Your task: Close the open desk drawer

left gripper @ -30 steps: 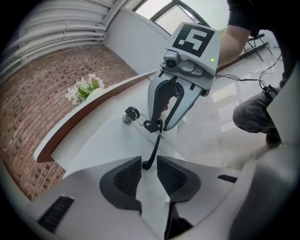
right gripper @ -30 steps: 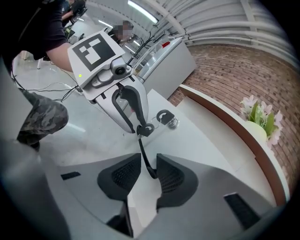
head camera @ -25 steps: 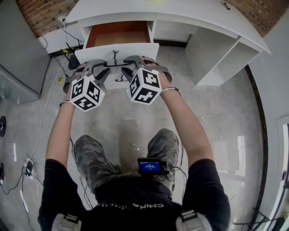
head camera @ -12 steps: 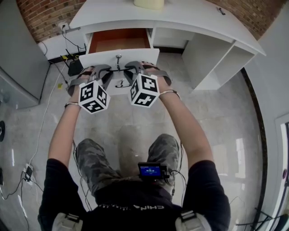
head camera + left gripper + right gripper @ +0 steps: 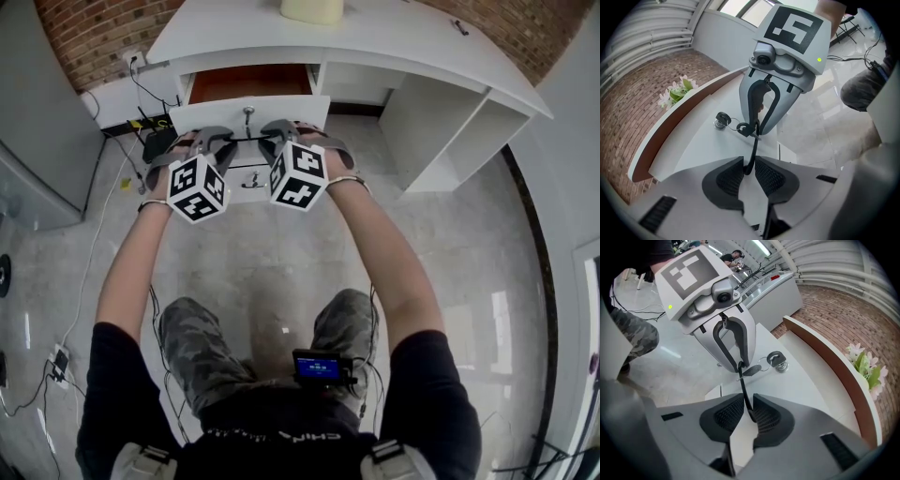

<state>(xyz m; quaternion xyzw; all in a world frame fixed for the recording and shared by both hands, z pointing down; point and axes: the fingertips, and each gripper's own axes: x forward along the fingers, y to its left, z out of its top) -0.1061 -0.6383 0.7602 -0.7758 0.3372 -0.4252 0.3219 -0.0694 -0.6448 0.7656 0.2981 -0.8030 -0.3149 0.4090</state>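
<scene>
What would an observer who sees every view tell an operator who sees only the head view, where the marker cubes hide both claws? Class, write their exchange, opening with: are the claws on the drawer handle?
Observer: Yes. In the left gripper view the left claw is shut on the thin black handle.
Operator: And the right one?
Observer: The right claw has just been closing, and its pads now press the same handle at its other end.
Operator: What is the small thing above the handle?
Observer: A key in the lock of the drawer front, with a second key hanging from its ring.
</scene>
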